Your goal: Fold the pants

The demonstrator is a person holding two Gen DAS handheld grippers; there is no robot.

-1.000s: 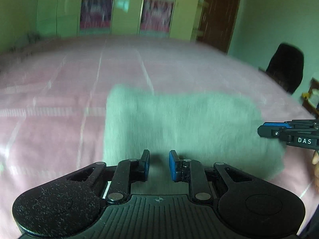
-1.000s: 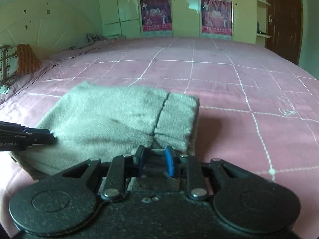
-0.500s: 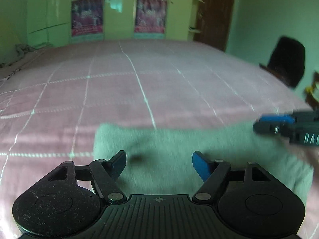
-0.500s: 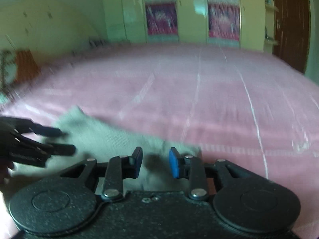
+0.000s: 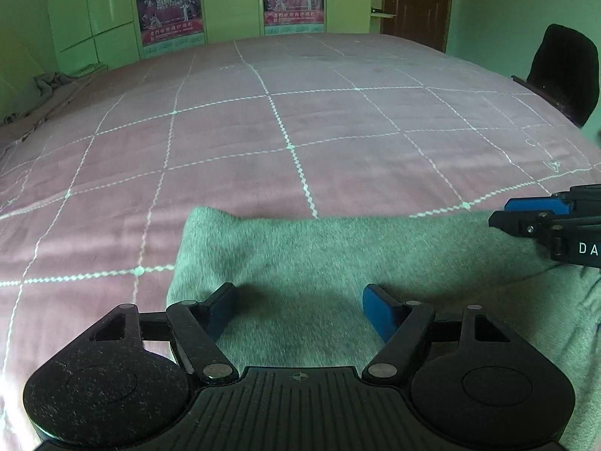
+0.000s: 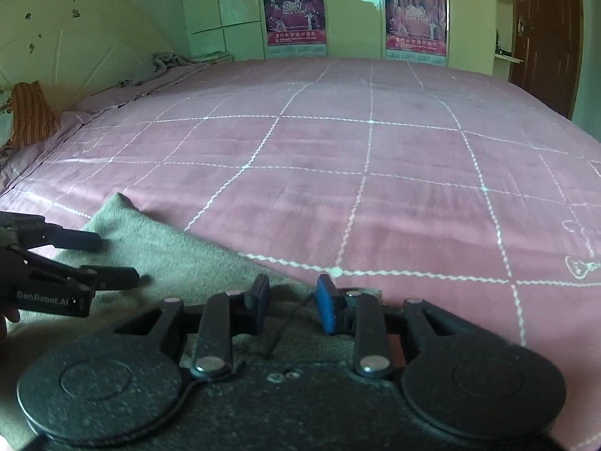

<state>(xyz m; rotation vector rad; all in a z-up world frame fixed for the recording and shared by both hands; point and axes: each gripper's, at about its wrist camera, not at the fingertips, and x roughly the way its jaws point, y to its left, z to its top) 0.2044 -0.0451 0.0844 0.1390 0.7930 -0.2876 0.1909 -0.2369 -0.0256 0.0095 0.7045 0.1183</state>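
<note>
The grey-green pants (image 5: 319, 255) lie folded into a flat rectangle on the pink bed cover (image 5: 300, 131). My left gripper (image 5: 298, 300) hovers over their near left part, open wide, with nothing between its blue pads (image 5: 377, 310). In the right wrist view the pants (image 6: 169, 259) run off to the lower left. Over their right corner my right gripper (image 6: 293, 300) stands open by a narrow gap, and its pads press on nothing. Each gripper shows in the other's view: the right gripper (image 5: 499, 212) at the right edge, the left gripper (image 6: 112, 259) at the left edge.
The bed cover (image 6: 375, 188) with its white grid stretches far ahead. Beyond it stand pale wardrobe doors with posters (image 6: 293, 11) and a brown door (image 5: 417, 0). A dark chair (image 5: 563, 71) is at the bed's right side. A striped pillow (image 6: 32, 112) and crumpled cloth (image 6: 169, 62) lie far left.
My left gripper went from nearly shut to wide open. The right gripper's jaws parted a little and let go of the fold. Both drew back, so the pants now lie lower in both views.
</note>
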